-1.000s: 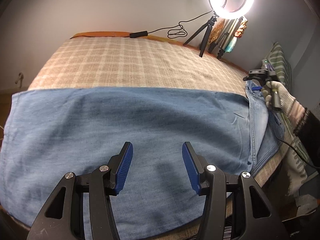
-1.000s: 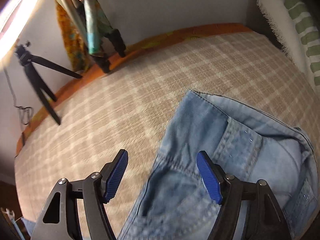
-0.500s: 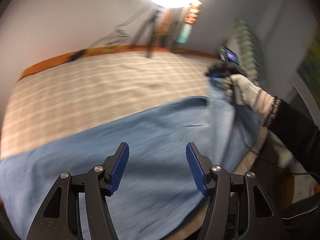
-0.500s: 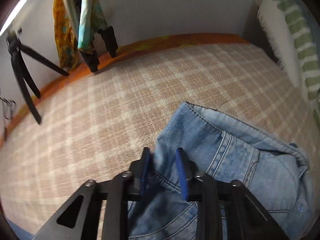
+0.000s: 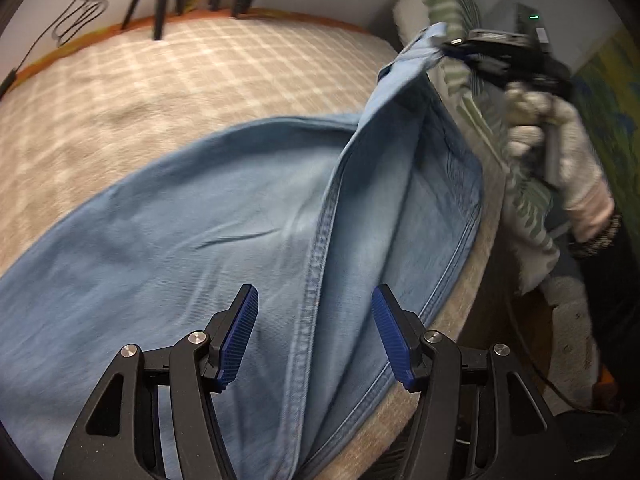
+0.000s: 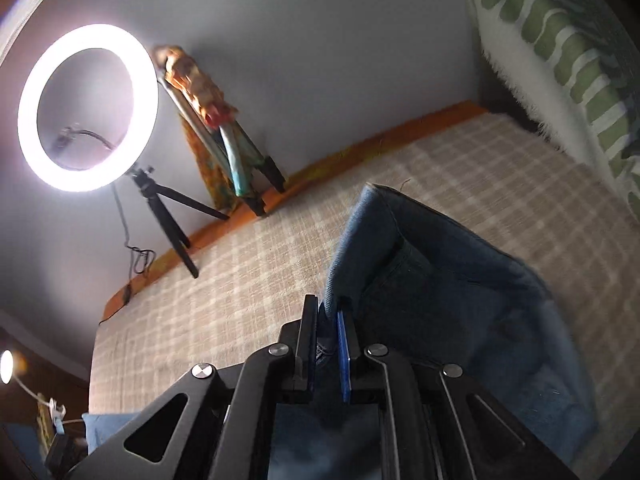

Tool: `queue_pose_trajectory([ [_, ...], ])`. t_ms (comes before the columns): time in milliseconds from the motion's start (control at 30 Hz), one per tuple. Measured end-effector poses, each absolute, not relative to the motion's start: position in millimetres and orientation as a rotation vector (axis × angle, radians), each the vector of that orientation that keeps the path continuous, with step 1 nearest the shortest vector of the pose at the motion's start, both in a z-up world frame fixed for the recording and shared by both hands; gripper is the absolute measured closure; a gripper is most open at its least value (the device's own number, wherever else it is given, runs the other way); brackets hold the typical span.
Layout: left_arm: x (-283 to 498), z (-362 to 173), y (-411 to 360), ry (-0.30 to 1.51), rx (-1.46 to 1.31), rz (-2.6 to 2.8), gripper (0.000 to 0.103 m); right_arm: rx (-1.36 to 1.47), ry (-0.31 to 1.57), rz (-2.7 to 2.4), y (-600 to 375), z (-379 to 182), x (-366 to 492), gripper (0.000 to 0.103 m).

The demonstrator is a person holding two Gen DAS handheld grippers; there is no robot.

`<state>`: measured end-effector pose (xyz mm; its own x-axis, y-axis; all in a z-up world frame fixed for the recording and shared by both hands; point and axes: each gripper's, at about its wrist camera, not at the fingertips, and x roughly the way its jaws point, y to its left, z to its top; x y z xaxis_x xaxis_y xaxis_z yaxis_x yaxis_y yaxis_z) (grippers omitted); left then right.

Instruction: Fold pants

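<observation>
Light blue denim pants (image 5: pixel 192 248) lie spread across the checked bed (image 5: pixel 160 92). My left gripper (image 5: pixel 314 330) hovers open just above them, straddling a stitched seam near the bed's front edge, with nothing pinched. At the far right my right gripper (image 5: pixel 456 46), held by a gloved hand (image 5: pixel 560 152), is shut on the waistband corner and has it lifted off the bed. In the right wrist view the right gripper (image 6: pixel 328 322) pinches the denim pants (image 6: pixel 432 280), which hang down from its jaws.
A lit ring light (image 6: pixel 86 108) on a tripod and a second tripod (image 6: pixel 244 160) stand at the bed's far edge by the wall. A green-striped pillow (image 6: pixel 560 52) sits at the right end. A cable (image 5: pixel 78 4) hangs on the wall.
My right gripper shut on the waistband corner and lifted it off the bed. My left gripper slid right along the pants, rolled, and opened a little wider.
</observation>
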<state>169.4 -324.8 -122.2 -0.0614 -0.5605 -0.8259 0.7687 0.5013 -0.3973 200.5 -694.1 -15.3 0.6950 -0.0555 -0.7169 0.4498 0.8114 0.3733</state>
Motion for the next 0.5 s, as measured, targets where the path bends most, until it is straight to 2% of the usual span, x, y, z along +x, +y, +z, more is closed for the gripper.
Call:
queue_pose_trajectory([
  [133, 147, -123, -339, 1.156, 0.314, -1.116, 0.045, 0.618, 0.719, -0.274, -710, -11, 138, 0.096],
  [267, 140, -128, -343, 1.147, 0.298, -1.133, 0.047, 0.716, 0.695, -0.277, -732, -36, 75, 0.097],
  [433, 127, -137, -354, 1.129, 0.352, -1.148, 0.072, 0.799, 0.743, -0.285, -746, -80, 33, 0.097],
  [500, 118, -138, -359, 1.107, 0.391, -1.160, 0.077, 0.797, 0.779, -0.299, -746, -95, 25, 0.097],
])
